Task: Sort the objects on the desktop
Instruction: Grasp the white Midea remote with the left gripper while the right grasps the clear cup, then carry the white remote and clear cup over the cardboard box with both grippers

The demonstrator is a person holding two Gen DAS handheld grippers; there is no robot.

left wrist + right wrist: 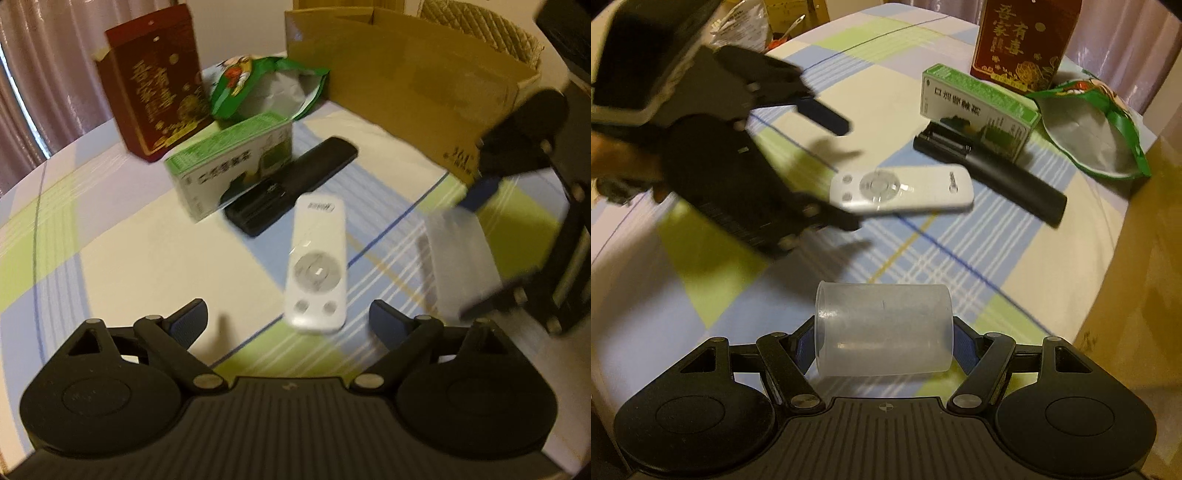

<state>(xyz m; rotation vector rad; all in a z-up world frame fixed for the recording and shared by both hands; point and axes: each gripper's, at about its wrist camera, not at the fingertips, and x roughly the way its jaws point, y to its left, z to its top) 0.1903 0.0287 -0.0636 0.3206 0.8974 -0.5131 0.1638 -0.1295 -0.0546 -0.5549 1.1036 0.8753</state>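
I see a table (122, 236) under a checked cloth, a brown cardboard box (413, 85) standing at its far edge. Near it stand a dark red carton (155, 88), a green snack bag (258, 85) and a green-and-white box (232, 166) leaning on a black remote (295, 184). My right gripper (884, 341) pinches a clear plastic cup (882, 328) sideways between its jaws. My left gripper (288, 321) hovers, jaws spread, around the near end of a white remote (317, 258) without touching.

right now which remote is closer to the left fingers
The white remote, lying just ahead of the open left fingers; the black remote sits farther back beside the green box.
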